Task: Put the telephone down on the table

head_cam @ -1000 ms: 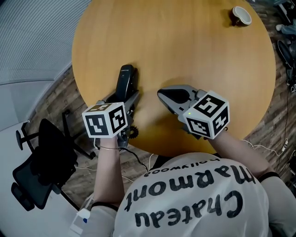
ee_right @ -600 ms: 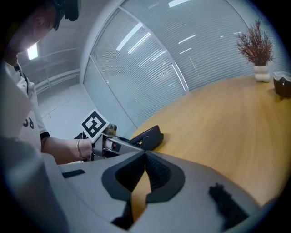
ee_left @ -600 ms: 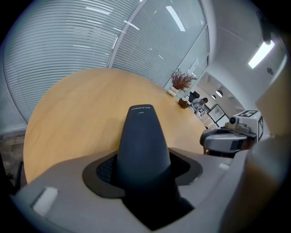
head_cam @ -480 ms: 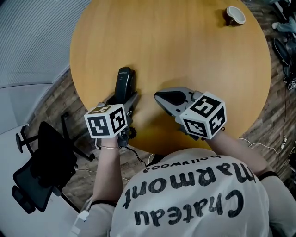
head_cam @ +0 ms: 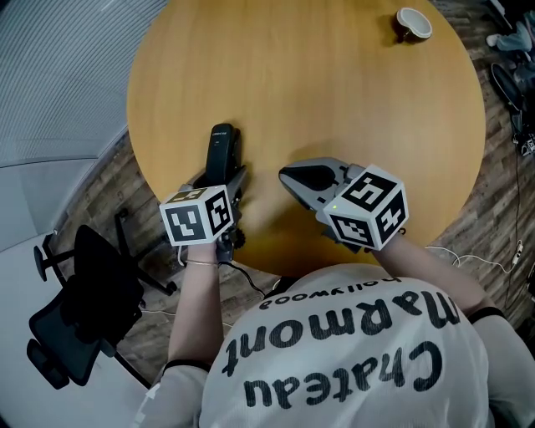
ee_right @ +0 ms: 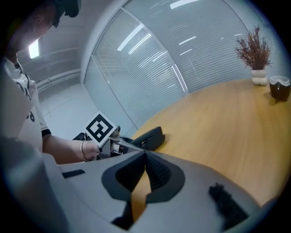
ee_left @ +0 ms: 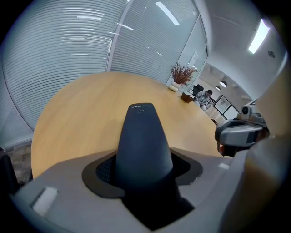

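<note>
The left gripper's (head_cam: 221, 177) jaws are clamped on the near end of a black telephone handset (ee_left: 142, 136), which fills the gap between their pads. The handset lies on the round wooden bench (head_cam: 334, 84) near its left edge, far end pointing away from the person. The right gripper (ee_right: 145, 157) hovers just above the bench a little to the right, jaws together at the tips with nothing between them. A dark cup (head_cam: 412, 22) stands at the bench's far right rim, and a vase of dried twigs (ee_right: 255, 59) stands near it. A black office chair (head_cam: 84, 309) sits on the floor to the left. Compared with a second ago, both grippers and the handset hold the same places on the bench; only the camera's framing has drifted.
</note>
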### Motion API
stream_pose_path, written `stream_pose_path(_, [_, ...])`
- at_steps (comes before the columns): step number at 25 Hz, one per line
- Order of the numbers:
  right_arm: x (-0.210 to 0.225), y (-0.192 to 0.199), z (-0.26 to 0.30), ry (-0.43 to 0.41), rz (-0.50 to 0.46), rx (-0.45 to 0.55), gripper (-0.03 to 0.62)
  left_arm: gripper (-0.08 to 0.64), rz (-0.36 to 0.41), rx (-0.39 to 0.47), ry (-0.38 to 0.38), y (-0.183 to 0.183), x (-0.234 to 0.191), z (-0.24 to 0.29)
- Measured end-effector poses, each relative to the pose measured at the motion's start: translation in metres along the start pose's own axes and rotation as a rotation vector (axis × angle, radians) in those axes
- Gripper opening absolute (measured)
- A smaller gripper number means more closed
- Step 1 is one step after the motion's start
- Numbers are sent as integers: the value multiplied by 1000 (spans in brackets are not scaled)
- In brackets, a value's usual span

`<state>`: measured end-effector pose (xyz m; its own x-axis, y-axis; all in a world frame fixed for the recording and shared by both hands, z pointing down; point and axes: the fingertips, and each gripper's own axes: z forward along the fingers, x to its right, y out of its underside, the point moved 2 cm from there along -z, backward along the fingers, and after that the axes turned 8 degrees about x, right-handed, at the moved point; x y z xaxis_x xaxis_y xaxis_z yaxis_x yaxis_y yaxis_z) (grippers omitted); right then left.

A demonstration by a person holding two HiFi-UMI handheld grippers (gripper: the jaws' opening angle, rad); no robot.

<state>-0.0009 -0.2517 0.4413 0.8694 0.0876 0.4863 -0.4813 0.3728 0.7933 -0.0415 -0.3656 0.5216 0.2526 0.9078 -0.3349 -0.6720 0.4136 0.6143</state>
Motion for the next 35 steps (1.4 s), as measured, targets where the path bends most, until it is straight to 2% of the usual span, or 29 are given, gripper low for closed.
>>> stream_pose_path(11, [-8,6,-4,-10,2,-11,14,291,29,-6,-27,0,0,0])
stream_pose_path(18, [-5,9,-10,-3,9,-11,15,295,76,-34,-82,4,5,5])
stream_pose_path(29, [-6,12,-9,0,20,-10,15,298,81,-44,-87,4,6,5])
stream_pose_path(32, [-6,12,-7,2,24,-12,15,296,113,-57,-83,5,9,8])
stream_pose_path(35, [-7,13,-6,1,25,-14,14,306,161,-78,-113,8,11,11])
